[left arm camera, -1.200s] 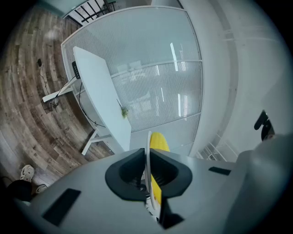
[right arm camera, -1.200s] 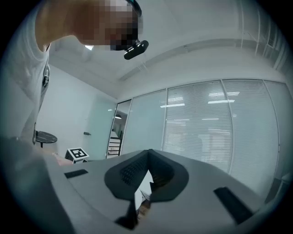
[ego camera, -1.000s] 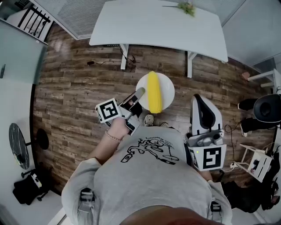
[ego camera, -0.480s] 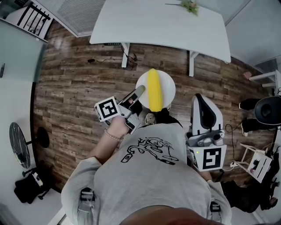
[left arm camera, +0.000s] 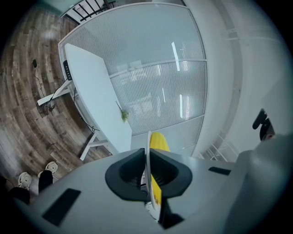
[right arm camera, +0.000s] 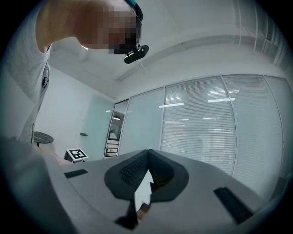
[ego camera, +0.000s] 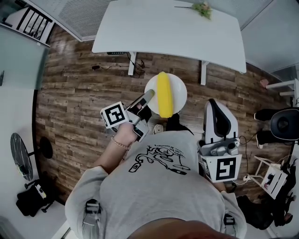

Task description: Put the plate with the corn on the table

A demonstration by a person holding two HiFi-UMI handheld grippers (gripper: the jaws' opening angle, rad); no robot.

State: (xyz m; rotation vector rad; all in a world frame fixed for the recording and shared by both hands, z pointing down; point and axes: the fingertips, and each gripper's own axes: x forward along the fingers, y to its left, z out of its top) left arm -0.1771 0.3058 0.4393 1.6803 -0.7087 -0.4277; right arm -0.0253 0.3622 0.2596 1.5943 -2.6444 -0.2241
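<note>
A white plate (ego camera: pixel 175 91) with a yellow corn cob (ego camera: pixel 163 95) lying across it hangs above the wooden floor. My left gripper (ego camera: pixel 148 97) is shut on its near-left rim. In the left gripper view the plate (left arm camera: pixel 147 146) shows edge-on between the jaws of the left gripper (left arm camera: pixel 147 157), and the corn (left arm camera: pixel 158 141) sticks out behind it. The white table (ego camera: pixel 168 25) stands just ahead of the plate, also seen in the left gripper view as the table (left arm camera: pixel 91 93). My right gripper (ego camera: pixel 214 104) is held at my right side, pointing forward. The jaws of that right gripper (right arm camera: pixel 147 157) are shut with nothing between them.
A small green plant (ego camera: pixel 200 8) lies at the table's far edge. Cables (ego camera: pixel 103 66) trail on the floor by the table's left leg (ego camera: pixel 132 62). A black chair (ego camera: pixel 284 122) and a white rack (ego camera: pixel 272 176) stand to my right. A fan (ego camera: pixel 19 155) is at the left.
I have stepped a little toward the table, so the plate with the corn is now closer to its near edge. Both grippers keep their pose.
</note>
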